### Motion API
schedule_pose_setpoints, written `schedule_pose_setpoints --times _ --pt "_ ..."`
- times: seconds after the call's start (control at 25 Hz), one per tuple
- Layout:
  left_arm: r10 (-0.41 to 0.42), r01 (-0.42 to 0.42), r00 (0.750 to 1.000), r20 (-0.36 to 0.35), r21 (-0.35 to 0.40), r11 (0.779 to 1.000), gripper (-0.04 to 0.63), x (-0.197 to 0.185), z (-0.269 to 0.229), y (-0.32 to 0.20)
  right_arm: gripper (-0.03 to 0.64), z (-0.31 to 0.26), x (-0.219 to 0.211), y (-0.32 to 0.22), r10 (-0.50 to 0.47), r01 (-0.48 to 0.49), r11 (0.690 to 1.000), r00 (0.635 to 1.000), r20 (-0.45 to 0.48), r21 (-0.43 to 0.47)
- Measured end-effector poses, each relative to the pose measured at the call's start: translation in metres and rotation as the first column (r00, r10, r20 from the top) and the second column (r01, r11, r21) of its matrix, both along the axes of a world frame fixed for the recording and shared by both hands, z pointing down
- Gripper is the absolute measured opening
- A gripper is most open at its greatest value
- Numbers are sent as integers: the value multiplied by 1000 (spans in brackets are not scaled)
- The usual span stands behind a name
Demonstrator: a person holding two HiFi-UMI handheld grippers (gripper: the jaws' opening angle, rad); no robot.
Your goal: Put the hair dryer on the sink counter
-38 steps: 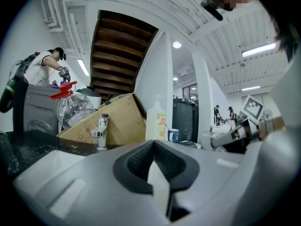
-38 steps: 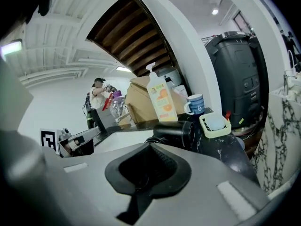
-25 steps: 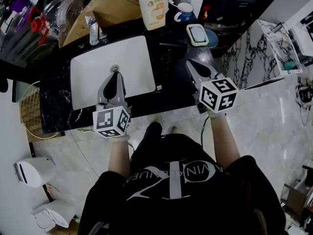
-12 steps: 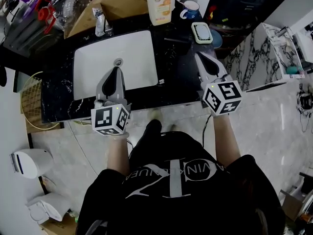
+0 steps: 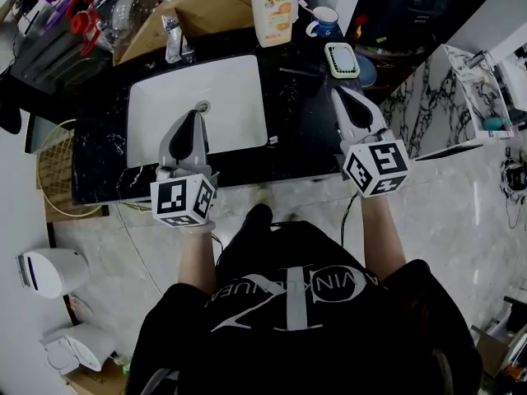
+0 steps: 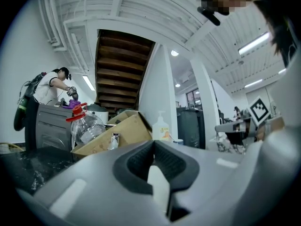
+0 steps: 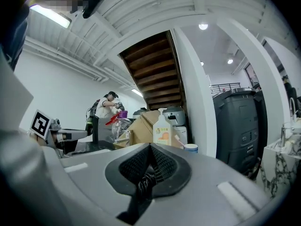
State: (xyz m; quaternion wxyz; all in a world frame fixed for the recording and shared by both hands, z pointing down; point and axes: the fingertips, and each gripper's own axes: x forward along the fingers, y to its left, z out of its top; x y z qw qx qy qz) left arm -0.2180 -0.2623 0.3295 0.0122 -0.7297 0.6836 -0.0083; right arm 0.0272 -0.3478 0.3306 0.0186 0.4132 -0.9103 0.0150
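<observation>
Presently on view:

- Bench (image 5: 99, 167): black stone with pale veins; it carries everything below.
- Sink (image 5: 235, 97): white basin set into the bench.
- Faucet (image 5: 174, 35): behind the sink.
- Bottle (image 5: 274, 8), mug (image 5: 324, 21), soap dish (image 5: 341, 59): at the back, right of the sink, each apart from the others.
- Box (image 5: 193, 6): cardboard, at the back beside the faucet.
- Left hand-held gripper (image 5: 194, 115): over the front part of the sink. Its jaws are clenched tip to tip with nothing between them, and the white of the basin shows through the gap behind the tips.
- Right hand-held gripper (image 5: 338, 91): over the bench right of the sink, near the soap dish, jaws clenched. A dark twisted strand (image 7: 146, 185) shows in the gap behind the tips. Whether it is pinched or only lies below cannot be told.
- Hair dryer: not identified with certainty. A dark shape (image 5: 288, 89) on the bench, between the sink and the right hand-held gripper, may be it, but it is black on black and too faint to confirm.

Status, as a judgement: neither hand-held gripper carries a dryer body. If the dark shape is the dryer, it already lies on the bench and little remains beyond drawing clear. If it is not, the dryer is out of view and fetching and placing are both left.
</observation>
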Motion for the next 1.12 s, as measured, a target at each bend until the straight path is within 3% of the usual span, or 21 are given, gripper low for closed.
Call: schedule_pose_setpoints --times 1.12 --pt "-22 22 1000 -3 -4 1000 0 -15 3 -13 3 15 -8 -17 12 -11 999 1000 20 -43"
